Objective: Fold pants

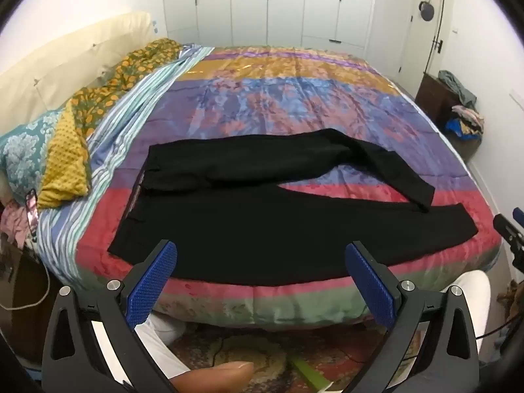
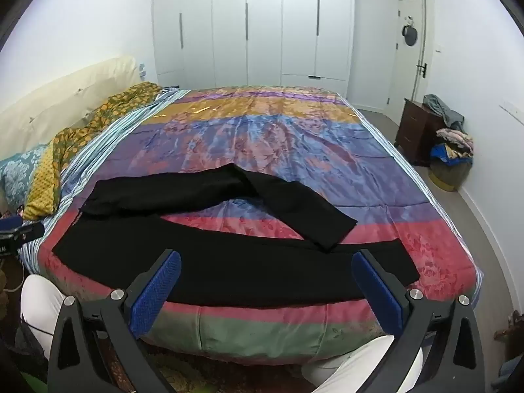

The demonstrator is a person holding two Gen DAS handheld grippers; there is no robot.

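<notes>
Black pants (image 1: 249,229) lie flat on the colourful bedspread (image 1: 262,98) near the bed's front edge, waist at the left, legs to the right. The near leg runs straight along the edge. The far leg bends and its cuff lies over the near leg. They also show in the right wrist view (image 2: 229,262). My left gripper (image 1: 261,255) is open and empty, held above the front edge of the pants. My right gripper (image 2: 267,262) is open and empty, also just above the near leg.
Pillows (image 1: 62,170) and a floral cover (image 1: 124,72) lie at the left by the cream headboard (image 1: 65,62). A dark nightstand (image 2: 416,131) with a clothes pile (image 2: 453,150) stands at the right wall. White wardrobes (image 2: 249,32) are behind the bed. My white-trousered legs (image 2: 353,366) are at the bed's edge.
</notes>
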